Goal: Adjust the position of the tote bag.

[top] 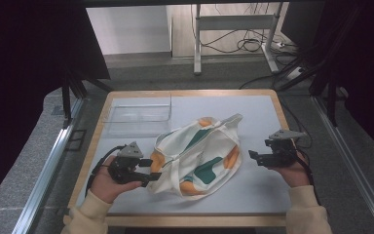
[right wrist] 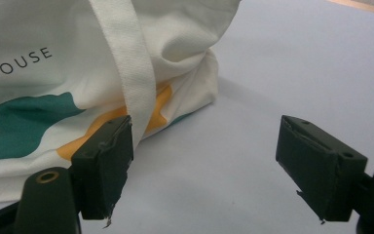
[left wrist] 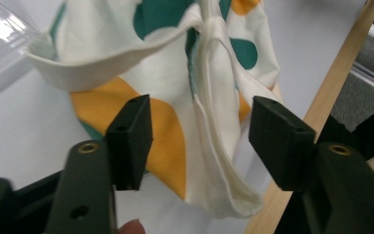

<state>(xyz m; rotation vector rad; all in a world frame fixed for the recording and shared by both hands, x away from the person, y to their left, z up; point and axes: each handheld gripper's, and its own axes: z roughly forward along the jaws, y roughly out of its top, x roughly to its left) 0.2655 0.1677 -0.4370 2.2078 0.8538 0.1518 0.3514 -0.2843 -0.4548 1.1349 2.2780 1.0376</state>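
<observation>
A white cloth tote bag (top: 199,151) with green and orange patches lies crumpled in the middle of the table. At its left end, my left gripper (top: 152,169) has its jaws apart around a fold of the bag (left wrist: 170,136). The fabric lies between the jaws of the left gripper (left wrist: 199,139), and I see no pad pressing on it. My right gripper (top: 255,157) stays just right of the bag, apart from it. The right gripper (right wrist: 204,165) is open with bare table between its jaws. The bag (right wrist: 53,73) and its strap (right wrist: 126,63) lie beyond its left jaw.
A clear plastic box (top: 139,114) stands at the back left of the table, its corner (left wrist: 0,34) just beyond the bag. The pale tabletop (top: 258,117) has a wooden rim (top: 92,146). Black frames and cables lie beyond the far edge.
</observation>
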